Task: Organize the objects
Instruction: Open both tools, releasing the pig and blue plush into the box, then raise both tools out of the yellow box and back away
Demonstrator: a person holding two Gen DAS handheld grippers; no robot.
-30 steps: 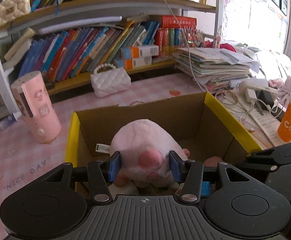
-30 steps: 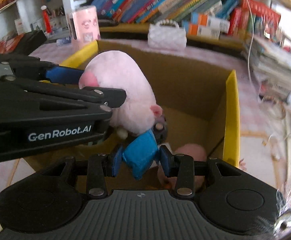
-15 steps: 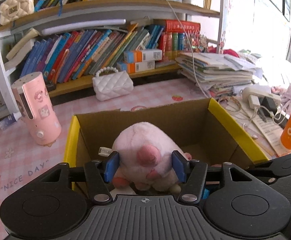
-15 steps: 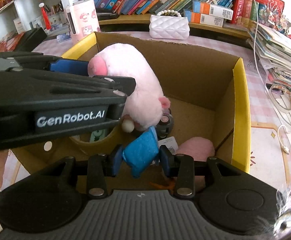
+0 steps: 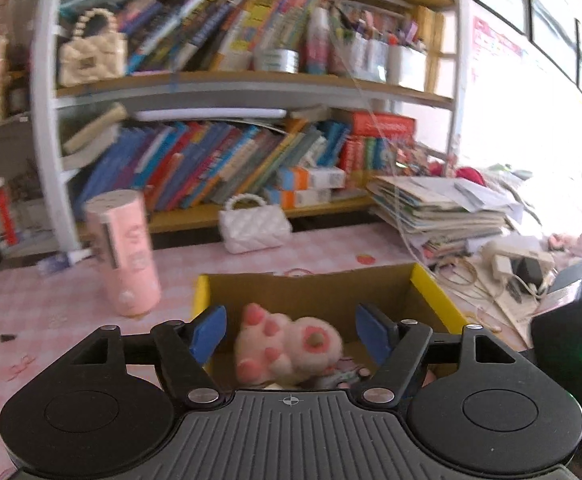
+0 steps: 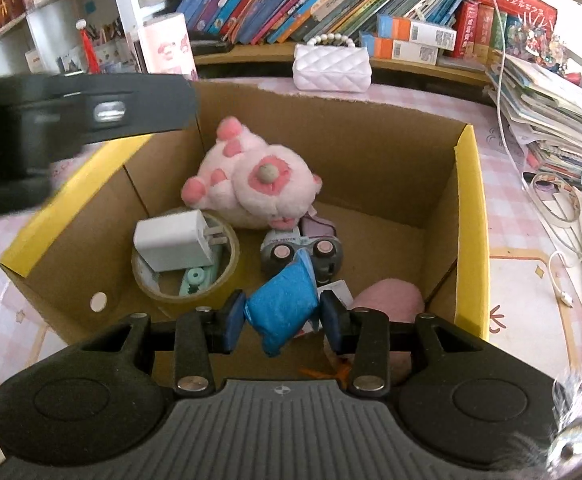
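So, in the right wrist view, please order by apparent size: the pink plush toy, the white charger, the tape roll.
1. pink plush toy
2. tape roll
3. white charger

The tape roll and charger look close; the charger lies on the roll, nearer the camera, so that order is unsure.

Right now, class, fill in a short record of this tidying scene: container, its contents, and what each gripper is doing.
container: cardboard box with yellow rim, on a pink checked table
plush pig: lying inside the box, against the back wall
tape roll: on the box floor, white charger resting on it
toy truck: box floor, in front of the pig
left gripper: open, jaws have just been opening, pig released below them
right gripper: shut on a blue pouch over the box
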